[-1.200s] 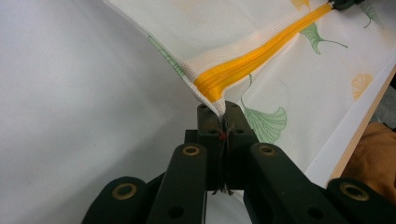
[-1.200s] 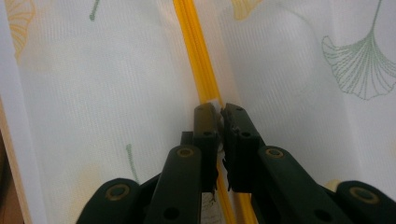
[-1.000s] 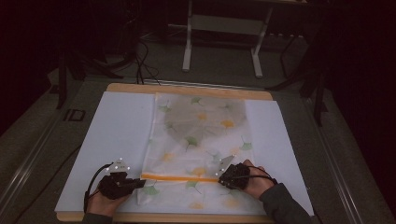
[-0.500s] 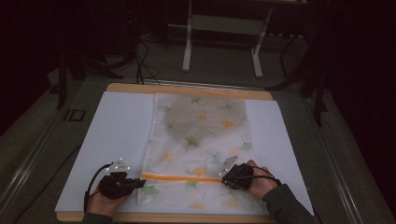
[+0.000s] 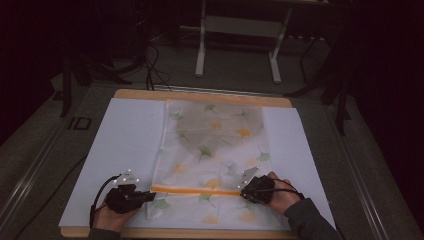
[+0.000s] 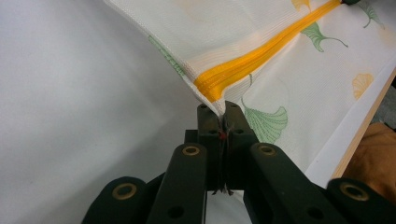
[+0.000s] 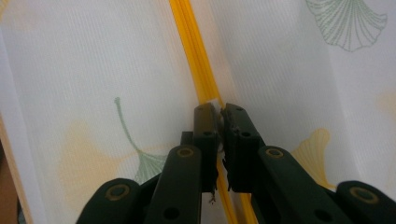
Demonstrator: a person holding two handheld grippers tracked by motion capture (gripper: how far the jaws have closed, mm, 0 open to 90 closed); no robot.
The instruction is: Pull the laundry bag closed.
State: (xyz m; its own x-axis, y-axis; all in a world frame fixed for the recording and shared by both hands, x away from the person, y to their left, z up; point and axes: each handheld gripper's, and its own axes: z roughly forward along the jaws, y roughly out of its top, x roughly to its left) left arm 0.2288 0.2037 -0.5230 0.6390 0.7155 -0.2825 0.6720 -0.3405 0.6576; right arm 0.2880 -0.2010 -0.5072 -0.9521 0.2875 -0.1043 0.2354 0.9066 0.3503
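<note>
The white-covered counter [image 5: 125, 135] carries the leaf-printed cloth [image 5: 215, 150], spread flat at its middle. The left tool [image 5: 148, 195] and the right tool [image 5: 243, 190] each pinch an end of its orange band [image 5: 195, 190]. Uneven pulling could likely slip the thin edge free or skew the fold.

Both claws are chunky black plastic with brass-ringed rivets; the left claw [image 5: 150, 196] and right claw [image 5: 243, 190] each carry a grey triangular plate and trail a black cable. Dark sleeves.
</note>
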